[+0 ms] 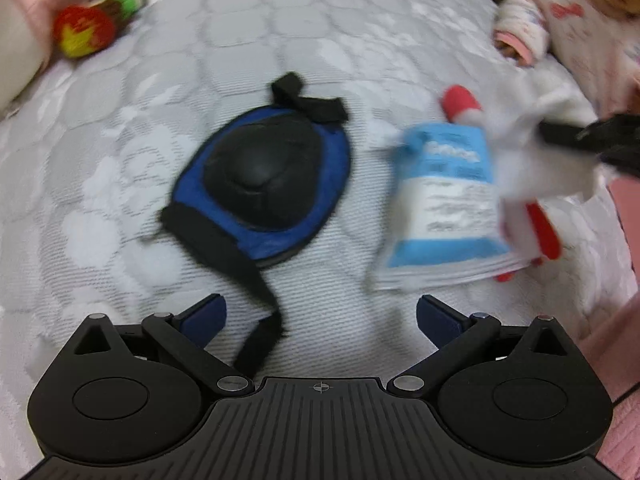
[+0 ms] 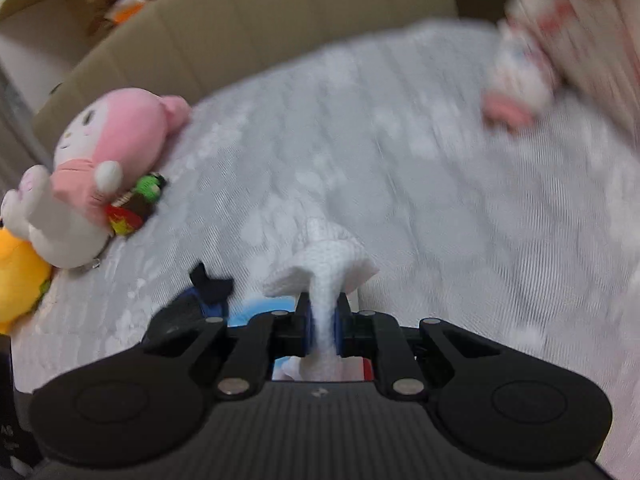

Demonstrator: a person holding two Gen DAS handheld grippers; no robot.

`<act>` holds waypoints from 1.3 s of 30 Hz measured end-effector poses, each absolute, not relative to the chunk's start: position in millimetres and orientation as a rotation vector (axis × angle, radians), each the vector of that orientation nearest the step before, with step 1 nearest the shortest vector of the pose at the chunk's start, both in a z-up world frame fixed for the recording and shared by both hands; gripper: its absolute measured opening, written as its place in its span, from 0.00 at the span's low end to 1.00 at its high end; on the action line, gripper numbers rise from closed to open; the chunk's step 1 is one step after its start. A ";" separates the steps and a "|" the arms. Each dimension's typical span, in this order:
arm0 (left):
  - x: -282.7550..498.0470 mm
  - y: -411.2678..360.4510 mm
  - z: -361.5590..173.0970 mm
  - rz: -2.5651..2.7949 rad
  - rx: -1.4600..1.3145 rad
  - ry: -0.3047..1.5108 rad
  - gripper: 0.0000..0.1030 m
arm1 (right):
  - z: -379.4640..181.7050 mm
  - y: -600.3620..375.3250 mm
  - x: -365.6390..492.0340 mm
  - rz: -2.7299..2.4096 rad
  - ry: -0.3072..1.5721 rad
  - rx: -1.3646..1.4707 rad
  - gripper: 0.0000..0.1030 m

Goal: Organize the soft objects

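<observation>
Right gripper [image 2: 322, 326] tight on white tissue [image 2: 324, 268] above quilted bedspread [image 2: 400, 184].

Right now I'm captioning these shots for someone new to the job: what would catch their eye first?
Probably the blue and black knee pad lying mid-bed on the white quilted cover, just ahead of the open left tongs. Next, the right tongs pinching a white tissue drawn from a blue and white pack. At the left edge lies a pink and white plush toy.

A white quilted bedspread [image 1: 280, 40] with a pale flower pattern covers the whole surface. Behind it stands a tan padded headboard [image 2: 248, 32], possibly a sofa back.
</observation>
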State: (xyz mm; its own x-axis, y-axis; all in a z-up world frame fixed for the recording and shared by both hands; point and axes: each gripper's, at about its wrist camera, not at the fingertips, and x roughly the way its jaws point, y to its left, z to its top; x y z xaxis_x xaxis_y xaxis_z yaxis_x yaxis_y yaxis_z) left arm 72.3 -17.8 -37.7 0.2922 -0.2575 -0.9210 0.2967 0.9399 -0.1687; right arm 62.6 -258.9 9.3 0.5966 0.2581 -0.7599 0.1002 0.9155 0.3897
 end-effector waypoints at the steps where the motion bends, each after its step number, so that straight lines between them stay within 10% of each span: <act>1: 71.4 -22.6 -37.5 -0.385 0.039 1.214 1.00 | 3.3 -257.6 64.1 0.123 0.966 0.443 0.12; 39: 44.0 -76.0 -37.9 -0.344 0.436 0.967 1.00 | -15.4 -256.4 68.5 0.382 0.982 0.724 0.15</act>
